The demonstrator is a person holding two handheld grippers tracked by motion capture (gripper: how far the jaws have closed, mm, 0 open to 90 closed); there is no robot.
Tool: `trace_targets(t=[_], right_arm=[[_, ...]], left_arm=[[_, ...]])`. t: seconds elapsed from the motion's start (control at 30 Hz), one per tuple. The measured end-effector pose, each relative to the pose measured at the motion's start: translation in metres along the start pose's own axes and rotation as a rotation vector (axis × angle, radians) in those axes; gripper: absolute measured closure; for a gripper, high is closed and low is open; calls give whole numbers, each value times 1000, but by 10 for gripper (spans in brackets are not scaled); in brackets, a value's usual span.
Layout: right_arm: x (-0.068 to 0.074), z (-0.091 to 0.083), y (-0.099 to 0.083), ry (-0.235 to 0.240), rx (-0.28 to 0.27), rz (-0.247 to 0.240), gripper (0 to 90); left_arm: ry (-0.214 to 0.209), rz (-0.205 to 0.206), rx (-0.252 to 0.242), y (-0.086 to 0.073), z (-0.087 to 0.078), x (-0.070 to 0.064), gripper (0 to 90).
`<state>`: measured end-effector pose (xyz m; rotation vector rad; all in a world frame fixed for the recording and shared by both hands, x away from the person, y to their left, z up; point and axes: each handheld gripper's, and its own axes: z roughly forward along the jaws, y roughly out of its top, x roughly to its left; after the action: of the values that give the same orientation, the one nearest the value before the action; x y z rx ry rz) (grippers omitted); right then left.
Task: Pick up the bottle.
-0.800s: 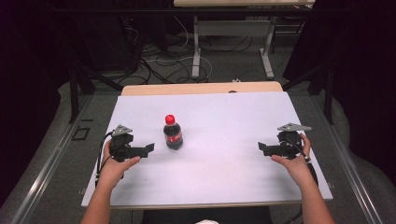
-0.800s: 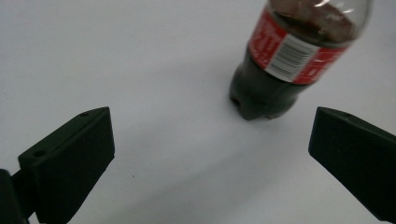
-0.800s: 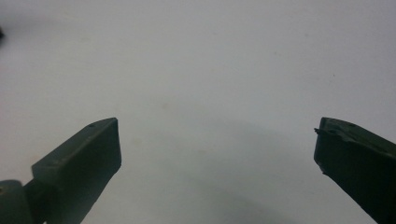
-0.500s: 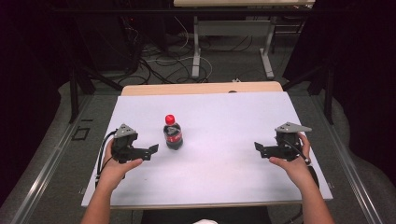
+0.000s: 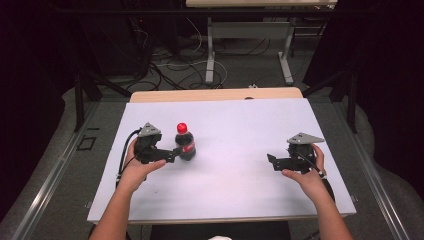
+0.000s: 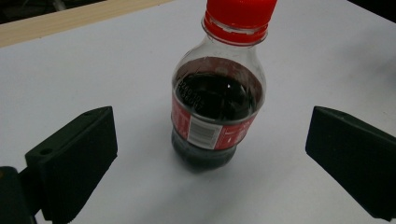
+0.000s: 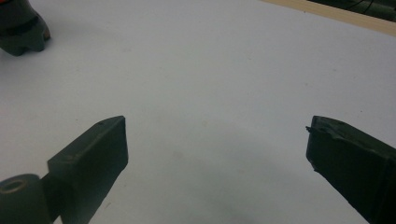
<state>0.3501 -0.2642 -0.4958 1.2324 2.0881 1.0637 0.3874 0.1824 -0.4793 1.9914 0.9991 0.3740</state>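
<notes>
While the left gripper (image 5: 170, 154) sits just left of the bottle (image 5: 185, 144) with jaws wide apart and nothing between the pads yet, tipping is the main risk. The bottle stands upright on the worktop (image 5: 235, 130), left of its centre, dark liquid near the shoulder, red cap (image 6: 240, 13) on. If one jaw touches first, it likely shoves the bottle over or skids it. Closing on the tapered base could squeeze it out. The right gripper (image 5: 274, 162), well to the right of the bottle, jaws apart and empty, can't steady it.
</notes>
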Motion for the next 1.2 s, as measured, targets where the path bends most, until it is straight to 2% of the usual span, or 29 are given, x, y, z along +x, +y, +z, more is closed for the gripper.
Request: trace_targets(t=[0.07,0.13,0.2,0.23,0.3,0.33,0.4,0.43,0.53,0.67,0.73,0.77,0.93,1.2], right_arm=[[1,1,0,7,-5,5,60],[3,2,0,2,-7,-13,64],[4,2,0,5,-8,-10,64],[4,2,-1,8,-1,-7,64],[4,4,-1,8,-1,-24,65],[5,4,-1,13,-2,-15,65],[5,4,-1,4,3,-16,68],[5,4,-2,5,3,-12,69],[4,4,-1,4,1,-14,70],[4,3,-2,2,-4,-14,75],[4,4,-2,4,-4,-9,78],[4,4,-2,1,0,-6,78],[4,6,-3,7,6,0,79],[3,6,-3,8,5,0,84]], left_arm=[[0,0,5,1,9,0,23],[-4,0,10,2,18,-1,32],[11,20,26,1,25,-2,46],[26,18,17,1,29,-3,65],[21,28,20,2,33,-4,98],[27,24,6,2,35,-5,101],[20,30,11,2,38,-5,124],[28,19,-6,1,41,-6,134],[35,29,10,1,47,-6,160],[18,28,40,-3,57,-6,167],[14,30,40,-4,58,-7,190],[26,39,45,-4,58,-8,199],[39,29,25,-5,56,-7,272],[56,76,21,-5,54,-10,293]])
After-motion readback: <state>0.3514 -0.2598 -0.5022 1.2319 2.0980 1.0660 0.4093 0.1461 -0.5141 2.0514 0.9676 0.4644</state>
